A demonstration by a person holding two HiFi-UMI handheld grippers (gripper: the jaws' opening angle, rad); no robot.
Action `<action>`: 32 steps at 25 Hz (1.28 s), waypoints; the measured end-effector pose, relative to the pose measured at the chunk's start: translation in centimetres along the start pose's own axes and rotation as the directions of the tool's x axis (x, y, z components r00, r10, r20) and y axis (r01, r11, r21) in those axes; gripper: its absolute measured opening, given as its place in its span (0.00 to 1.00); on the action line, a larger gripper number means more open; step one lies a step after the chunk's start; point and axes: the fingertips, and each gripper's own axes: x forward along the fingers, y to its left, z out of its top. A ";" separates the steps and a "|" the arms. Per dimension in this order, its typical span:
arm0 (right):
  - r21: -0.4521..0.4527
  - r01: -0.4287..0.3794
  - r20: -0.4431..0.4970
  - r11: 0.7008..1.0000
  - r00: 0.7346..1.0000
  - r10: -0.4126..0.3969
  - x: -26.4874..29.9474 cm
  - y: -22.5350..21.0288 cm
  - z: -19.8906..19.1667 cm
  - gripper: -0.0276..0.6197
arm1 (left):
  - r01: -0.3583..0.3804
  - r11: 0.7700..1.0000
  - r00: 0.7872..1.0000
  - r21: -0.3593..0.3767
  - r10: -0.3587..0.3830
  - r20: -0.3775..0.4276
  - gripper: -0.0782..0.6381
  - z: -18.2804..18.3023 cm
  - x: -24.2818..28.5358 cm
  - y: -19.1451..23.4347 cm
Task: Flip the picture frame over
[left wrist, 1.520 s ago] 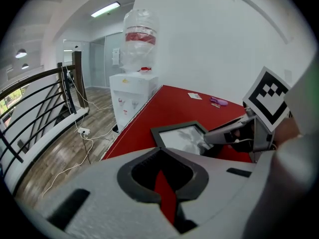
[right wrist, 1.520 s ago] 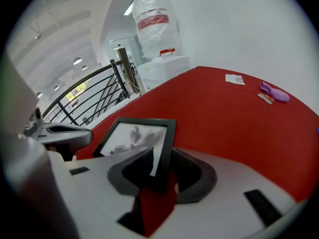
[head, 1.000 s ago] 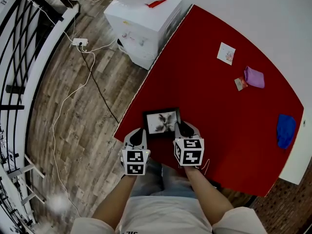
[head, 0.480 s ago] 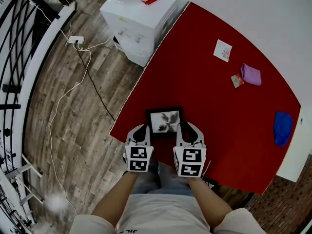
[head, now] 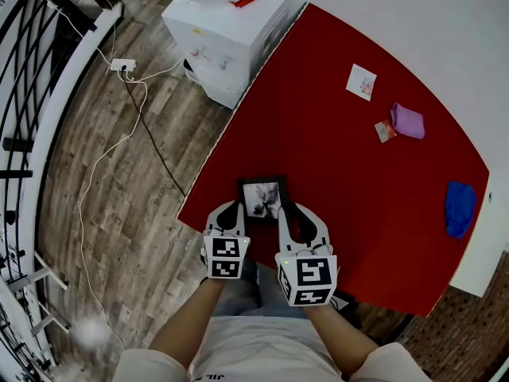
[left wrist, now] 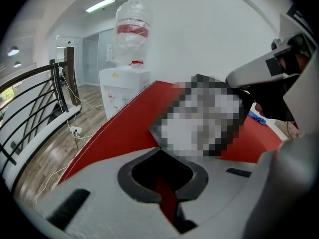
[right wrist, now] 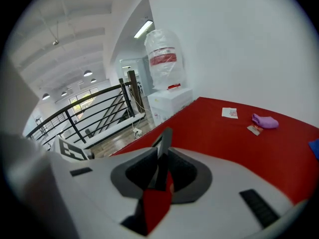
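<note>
The black picture frame (head: 261,197) stands tilted near the front edge of the red table (head: 358,173). Its right side is raised and its left edge is low. My right gripper (head: 296,217) is shut on that raised side. In the right gripper view the frame (right wrist: 163,148) shows edge-on between the jaws of the right gripper (right wrist: 162,159). My left gripper (head: 228,213) sits by the frame's near-left corner with a narrow gap and nothing between its jaws. The left gripper view has the frame (left wrist: 204,116) just beyond the left gripper (left wrist: 160,153), and the right gripper (left wrist: 264,73) holds its far side.
A white water dispenser (head: 227,30) stands off the table's far-left corner. On the table's far side lie a card (head: 361,82), a purple cloth (head: 407,122), a small packet (head: 385,131) and a blue cloth (head: 454,207). Cables and a power strip (head: 121,65) lie on the wooden floor.
My right gripper has risen with the frame's right side in it, so the frame has tipped up from flat and looks narrower. The left gripper has stayed by the near-left corner.
</note>
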 end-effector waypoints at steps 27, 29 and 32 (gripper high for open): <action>0.003 -0.289 0.093 0.957 0.953 0.287 -0.5 9.0 3.5 0.14 | 0.067 0.998 0.995 0.017 -0.068 0.076 0.11 2.3 -2.6 0.1; 0.050 -0.257 0.077 0.965 0.965 0.252 0.0 7.4 2.7 0.14 | 0.065 0.998 0.994 0.018 -0.067 0.082 0.12 2.5 -2.8 0.4; 0.072 -0.287 -0.028 0.955 0.957 0.290 1.8 7.0 -0.1 0.14 | 0.062 0.998 0.993 0.022 -0.064 0.102 0.11 3.2 -3.2 0.7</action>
